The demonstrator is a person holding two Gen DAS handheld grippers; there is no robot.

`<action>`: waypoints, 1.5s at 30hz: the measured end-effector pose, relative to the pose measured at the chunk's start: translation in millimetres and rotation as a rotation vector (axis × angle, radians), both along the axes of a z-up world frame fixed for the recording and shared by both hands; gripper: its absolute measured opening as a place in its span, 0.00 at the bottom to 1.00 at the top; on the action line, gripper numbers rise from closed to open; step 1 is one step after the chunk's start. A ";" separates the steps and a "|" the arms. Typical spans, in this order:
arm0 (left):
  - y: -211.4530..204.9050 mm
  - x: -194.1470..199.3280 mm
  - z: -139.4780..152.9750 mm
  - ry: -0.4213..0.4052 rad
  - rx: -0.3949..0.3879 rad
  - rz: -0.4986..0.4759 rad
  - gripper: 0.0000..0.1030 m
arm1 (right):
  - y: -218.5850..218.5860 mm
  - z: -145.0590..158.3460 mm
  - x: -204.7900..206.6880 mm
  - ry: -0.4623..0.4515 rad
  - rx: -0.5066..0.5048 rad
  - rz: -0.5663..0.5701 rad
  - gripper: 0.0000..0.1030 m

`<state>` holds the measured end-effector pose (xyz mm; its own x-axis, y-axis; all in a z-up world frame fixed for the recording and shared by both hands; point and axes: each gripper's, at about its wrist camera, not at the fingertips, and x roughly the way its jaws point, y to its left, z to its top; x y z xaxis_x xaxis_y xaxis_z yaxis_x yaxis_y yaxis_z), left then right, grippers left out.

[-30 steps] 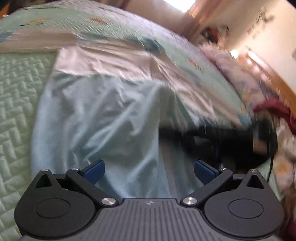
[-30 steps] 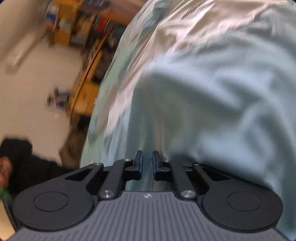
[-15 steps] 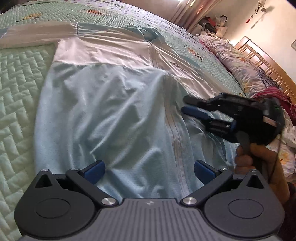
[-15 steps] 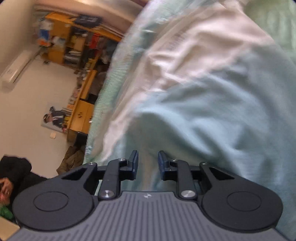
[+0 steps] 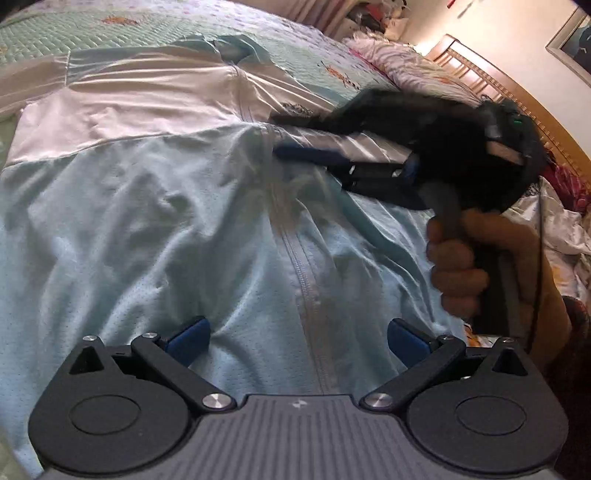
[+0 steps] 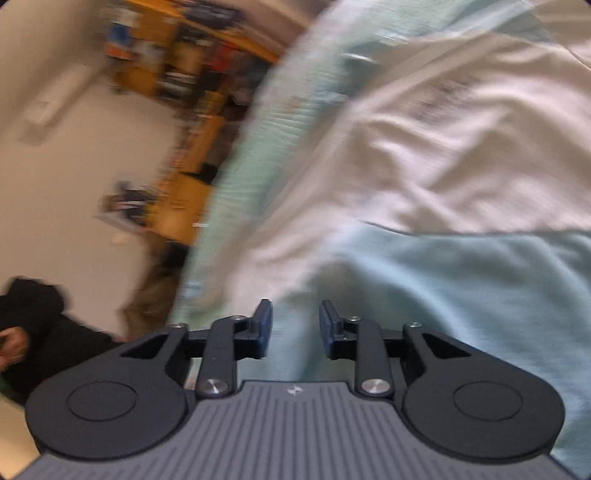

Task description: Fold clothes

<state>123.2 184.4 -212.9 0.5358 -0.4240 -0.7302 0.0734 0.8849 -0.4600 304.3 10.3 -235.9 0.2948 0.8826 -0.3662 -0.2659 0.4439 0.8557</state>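
Shirt: the pale blue and white shirt (image 5: 155, 206) lay spread flat on the quilt (image 5: 122, 33), collar at the far end, its centre seam running up the middle.
Left claw: the left gripper (image 5: 295, 338) hung low over the hem, jaws wide apart, nothing between them.
Right claw: the right gripper (image 6: 295, 325) was opening over the blue cloth, pads clear of it, gripping nothing.
Hand: a hand (image 5: 461, 266) held its handle at the shirt's side.
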 end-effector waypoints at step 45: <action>6.6 182.2 -12.2 -0.167 0.064 0.175 0.99 | 32.8 27.6 206.6 -0.184 -0.382 -0.037 0.28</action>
